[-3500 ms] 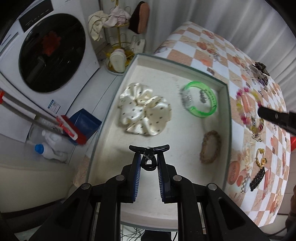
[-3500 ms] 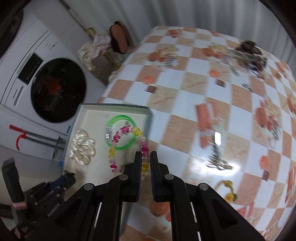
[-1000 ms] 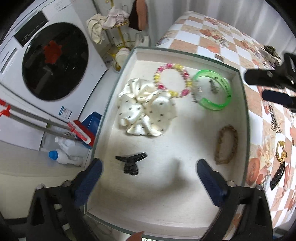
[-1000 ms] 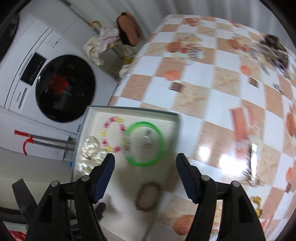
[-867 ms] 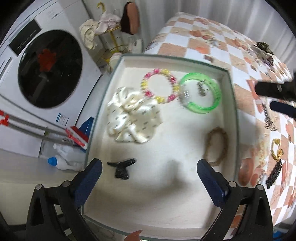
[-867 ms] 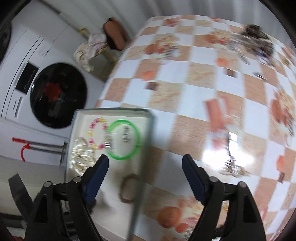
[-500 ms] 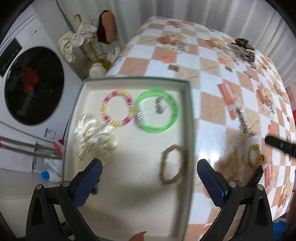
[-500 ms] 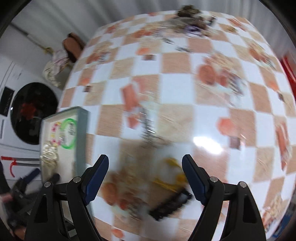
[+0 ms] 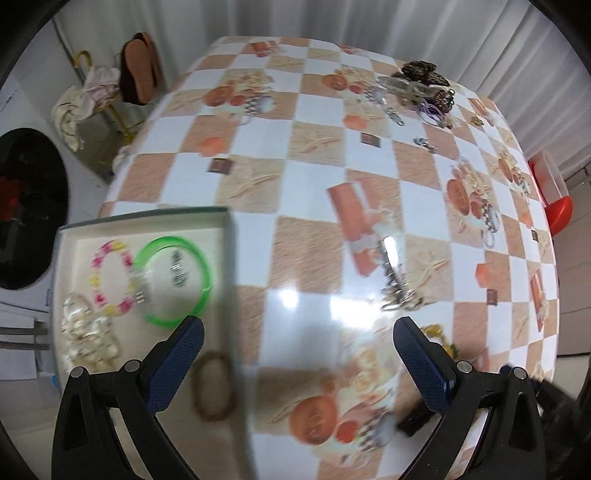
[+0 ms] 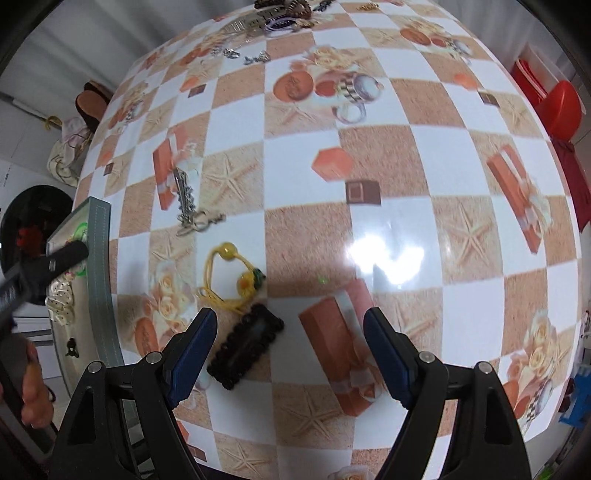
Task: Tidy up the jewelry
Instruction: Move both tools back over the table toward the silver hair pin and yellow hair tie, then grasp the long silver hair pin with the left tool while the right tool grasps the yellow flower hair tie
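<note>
Both grippers are standing open and empty, probably because collected pieces are already lying in the tray; the right gripper is hovering over the black hair clip on the table, the left gripper beside the tray.

We find a domestic setting, most likely a laundry or utility corner of a home; a front-loading washing machine stands beside the table, its dark round door facing us; the table carries a glossy checked oilcloth printed with cups, gifts and starfish; a small gold wire rack holds slippers and cloths near the wall; pale curtains close off the far side; red plastic containers sit on the floor.
</note>
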### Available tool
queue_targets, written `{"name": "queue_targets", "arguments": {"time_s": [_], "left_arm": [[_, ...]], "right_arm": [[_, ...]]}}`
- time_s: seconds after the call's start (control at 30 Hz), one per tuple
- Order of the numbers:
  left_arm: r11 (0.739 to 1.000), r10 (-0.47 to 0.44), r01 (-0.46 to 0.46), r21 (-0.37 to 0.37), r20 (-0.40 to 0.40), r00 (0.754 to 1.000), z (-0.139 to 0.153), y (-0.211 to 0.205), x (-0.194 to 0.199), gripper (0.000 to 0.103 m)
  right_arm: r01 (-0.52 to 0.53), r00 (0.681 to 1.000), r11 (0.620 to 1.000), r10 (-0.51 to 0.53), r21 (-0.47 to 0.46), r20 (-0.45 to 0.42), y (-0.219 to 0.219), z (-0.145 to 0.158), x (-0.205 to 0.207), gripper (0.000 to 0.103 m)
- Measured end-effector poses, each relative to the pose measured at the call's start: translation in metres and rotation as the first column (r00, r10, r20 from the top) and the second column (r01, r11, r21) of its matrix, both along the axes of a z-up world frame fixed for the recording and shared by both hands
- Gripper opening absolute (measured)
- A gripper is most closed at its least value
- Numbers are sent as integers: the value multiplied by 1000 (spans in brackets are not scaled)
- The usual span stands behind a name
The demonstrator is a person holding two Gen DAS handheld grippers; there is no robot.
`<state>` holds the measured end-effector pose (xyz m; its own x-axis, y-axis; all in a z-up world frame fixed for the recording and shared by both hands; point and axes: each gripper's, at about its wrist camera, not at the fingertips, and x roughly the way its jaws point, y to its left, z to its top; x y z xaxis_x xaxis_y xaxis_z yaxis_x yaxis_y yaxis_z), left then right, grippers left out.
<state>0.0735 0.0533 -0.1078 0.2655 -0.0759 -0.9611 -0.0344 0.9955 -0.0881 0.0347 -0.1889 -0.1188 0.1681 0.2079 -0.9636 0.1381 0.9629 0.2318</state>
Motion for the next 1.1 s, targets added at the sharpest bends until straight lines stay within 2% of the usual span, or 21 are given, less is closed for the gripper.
{"name": "queue_targets", "arguments": {"time_s": [0.43,0.5,0.57,0.67,0.73,0.83,0.93,1.0,1.03,1.07,1.1], "left_arm": [[999,-24,22,-43,-48,999,-30,-40,38,103],[998,-42,39,-53,-56,998,-34,-47,44,93],[997,-52,47,-62,-72,996,-41,-52,50,93],[995,-64,58,-75,-78,995,-47,-57,56,93],[994,-85,78,-81,-83,993,-50,-63,58,83],[992,-110,102,-78,-101,989,-57,-68,61,81],[988,-144,138,-63,-96,985,-57,-77,62,75],[986,-160,154,-67,-93,983,-57,-81,62,74],[985,-167,162,-62,-91,982,-57,-83,61,66],[984,-174,169,-53,-88,981,-57,-85,60,64],[982,-188,185,-44,-86,978,-57,-88,59,64]], "right_arm": [[32,998,998,-29,47,-58,4,-18,-15,84],[43,997,998,-40,52,-67,9,-21,-18,84],[53,997,997,-49,48,-67,16,-24,-21,84],[57,998,998,-57,4,-40,29,-26,-24,83],[49,999,999,-49,-24,-16,37,-25,-24,83],[31,999,995,-30,-100,17,49,-26,-26,82],[-18,999,982,26,-190,36,62,-26,-29,77],[-31,998,974,40,-225,38,65,-26,-31,64],[-40,998,968,52,-248,44,67,-25,-32,62],[-47,997,967,62,-251,50,67,-24,-33,57],[-51,996,966,66,-253,52,66,-23,-35,45]]}}
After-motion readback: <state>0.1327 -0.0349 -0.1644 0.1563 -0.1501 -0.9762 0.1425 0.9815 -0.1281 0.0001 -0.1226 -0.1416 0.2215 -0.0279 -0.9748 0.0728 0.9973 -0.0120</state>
